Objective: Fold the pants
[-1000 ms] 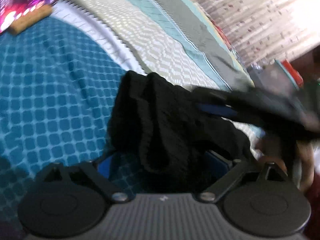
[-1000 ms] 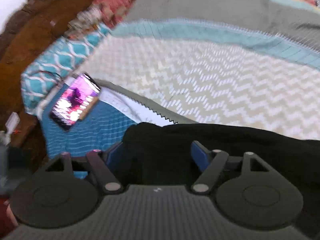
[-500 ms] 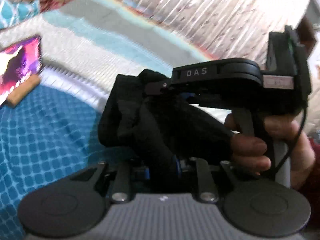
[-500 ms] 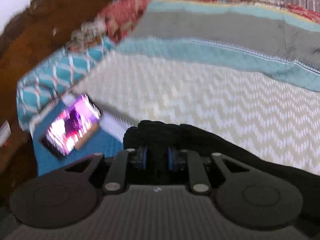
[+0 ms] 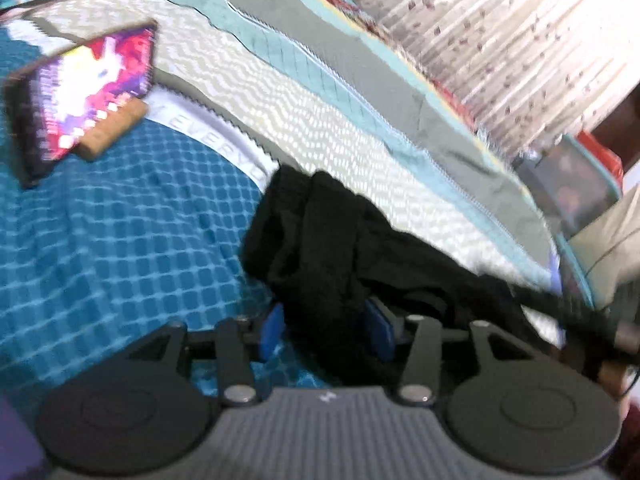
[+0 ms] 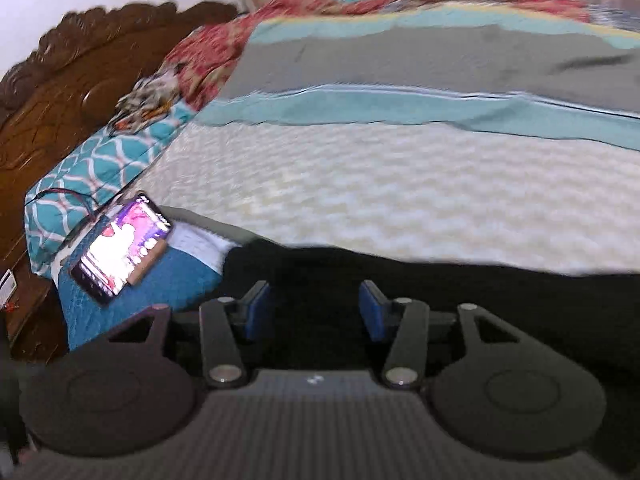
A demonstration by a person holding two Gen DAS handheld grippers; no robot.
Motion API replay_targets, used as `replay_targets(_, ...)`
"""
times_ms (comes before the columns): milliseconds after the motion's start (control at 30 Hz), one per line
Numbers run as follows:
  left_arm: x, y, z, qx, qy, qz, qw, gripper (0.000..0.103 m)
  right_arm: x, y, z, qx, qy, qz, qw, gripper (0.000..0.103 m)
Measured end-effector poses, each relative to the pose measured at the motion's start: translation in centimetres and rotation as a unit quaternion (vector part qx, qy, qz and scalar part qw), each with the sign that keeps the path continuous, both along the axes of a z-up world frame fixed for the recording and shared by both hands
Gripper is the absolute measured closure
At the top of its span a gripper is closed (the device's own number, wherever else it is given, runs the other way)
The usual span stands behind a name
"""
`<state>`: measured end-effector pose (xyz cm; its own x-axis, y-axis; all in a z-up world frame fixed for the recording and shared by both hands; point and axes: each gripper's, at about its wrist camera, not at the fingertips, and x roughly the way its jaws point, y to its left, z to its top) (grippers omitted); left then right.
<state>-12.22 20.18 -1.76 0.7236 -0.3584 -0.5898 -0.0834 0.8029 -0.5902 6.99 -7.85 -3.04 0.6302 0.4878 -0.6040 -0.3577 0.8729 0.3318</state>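
Seemingly between two folds: black pants [image 5: 320, 240] lying bunched on the bed [image 6: 360, 200], not yet flat.

Left gripper [image 5: 324, 324]: fingers [image 5: 270, 326] spread, with a thick fold of cloth standing in the gap between them, touching or nearly touching both pads, but not pinched. Right gripper [image 6: 312, 308]: fingers [image 6: 256, 306] spread too, hovering low over the dark cloth, which is filling the space between and ahead of them; contact hard to tell.

Both grippers pointing forward and a little downward, close to the bed. In the left view, something dark at the far right of the fingers, probably the other gripper, too blurred to be sure.

Next move probably calling for closing on an edge of the cloth with each gripper, then lifting and carrying it over evenly. Risk of catching only one layer.

Phone [image 6: 120, 254] lying well to the left of the right fingers, apart from the pants.
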Motion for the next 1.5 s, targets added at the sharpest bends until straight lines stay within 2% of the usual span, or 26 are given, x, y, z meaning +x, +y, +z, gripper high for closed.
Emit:
replay_targets(167,-0.9,0.3,3.0,0.000,-0.028,0.008,0.9996,0.058,-5.1,-8.8,-0.9,-0.074,-0.017,-0.058,0.995,0.051)
replay_targets(267,1.1,-2.6,4.4,0.024,-0.038,-0.033,0.9985,0.058,-7.3,-10.7,-1.7,-0.150,-0.031,-0.060,0.986,0.052)
replay_targets(367,4.3,-6.7,4.6,0.056,-0.051,-0.085,0.9935,0.058,-7.7,-10.4,-3.0,-0.209,-0.042,-0.041,0.976,0.052)
replay_targets(433,6.2,-9.4,4.4,0.075,-0.051,-0.109,0.9899,0.058,-7.5,-10.3,-3.6,-0.216,-0.048,-0.025,0.975,0.052)
replay_targets(500,8.5,-11.5,3.5,0.075,-0.037,-0.129,0.9881,0.058,-7.0,-9.9,-4.3,-0.224,-0.051,-0.009,0.973,0.052)
replay_targets(567,9.7,-13.0,2.3,0.091,-0.012,-0.129,0.9874,0.059,-6.4,-9.3,-5.2,-0.235,-0.052,0.003,0.971,0.052)
replay_targets(667,11.6,-13.7,-0.2,0.125,0.045,-0.117,0.9842,0.065,-5.1,-9.2,-6.1,-0.245,-0.057,0.022,0.968,0.054)
replay_targets(700,11.8,-13.4,-0.9,0.129,0.060,-0.114,0.9833,0.073,-4.8,-9.2,-6.1,-0.236,-0.055,0.029,0.970,0.066)
replay_targets(733,11.9,-13.0,-1.4,0.126,0.061,-0.111,0.9839,0.076,-5.0,-8.7,-5.7,-0.225,-0.050,0.035,0.972,0.095)
replay_targets(767,11.6,-12.6,-1.3,0.119,0.059,-0.111,0.9849,0.076,-4.9,-8.7,-5.6,-0.229,-0.048,0.036,0.972,0.099)
replay_targets(833,11.4,-11.8,-1.2,0.104,0.065,-0.109,0.9865,0.077,-5.4,-8.6,-5.0,-0.234,-0.062,0.034,0.970,0.100)
replay_targets(933,11.8,-11.5,-1.0,0.093,0.071,-0.104,0.9877,0.077,-6.5,-9.3,-3.9,-0.209,-0.073,0.033,0.975,0.100)
replay_targets(1000,12.1,-11.4,-1.1,0.089,0.076,-0.100,0.9880,0.078,-7.2,-9.4,-3.7,-0.222,-0.090,0.038,0.970,0.098)
replay_targets(1100,12.6,-11.6,-1.2,0.090,0.081,-0.095,0.9880,0.079,-6.9,-9.7,-4.2,-0.242,-0.089,0.036,0.966,0.096)
replay_targets(1133,12.7,-11.7,-1.1,0.092,0.083,-0.095,0.9877,0.079,-6.6,-9.6,-4.6,-0.251,-0.082,0.040,0.964,0.089)
replay_targets(1200,12.7,-11.7,-1.2,0.094,0.083,-0.096,0.9875,0.079,-6.0,-9.3,-5.4,-0.268,-0.074,0.054,0.959,0.081)
replay_targets(1300,12.8,-11.6,-1.2,0.093,0.084,-0.097,0.9873,0.079,-5.3,-8.9,-6.1,-0.280,-0.079,0.060,0.955,0.076)
replay_targets(1367,12.8,-11.8,-1.0,0.097,0.085,-0.098,0.9868,0.079,-4.8,-9.3,-6.0,-0.267,-0.072,0.056,0.959,0.077)
replay_targets(1400,12.8,-11.8,-1.0,0.100,0.085,-0.098,0.9865,0.079,-4.7,-9.5,-5.8,-0.254,-0.069,0.055,0.963,0.090)
replay_targets(1433,12.8,-11.9,-0.9,0.102,0.085,-0.098,0.9863,0.079,-4.9,-9.7,-5.6,-0.247,-0.069,0.052,0.965,0.093)
replay_targets(1500,12.7,-11.8,-0.6,0.107,0.083,-0.096,0.9862,0.079,-5.7,-10.1,-4.8,-0.238,-0.078,0.054,0.967,0.094)
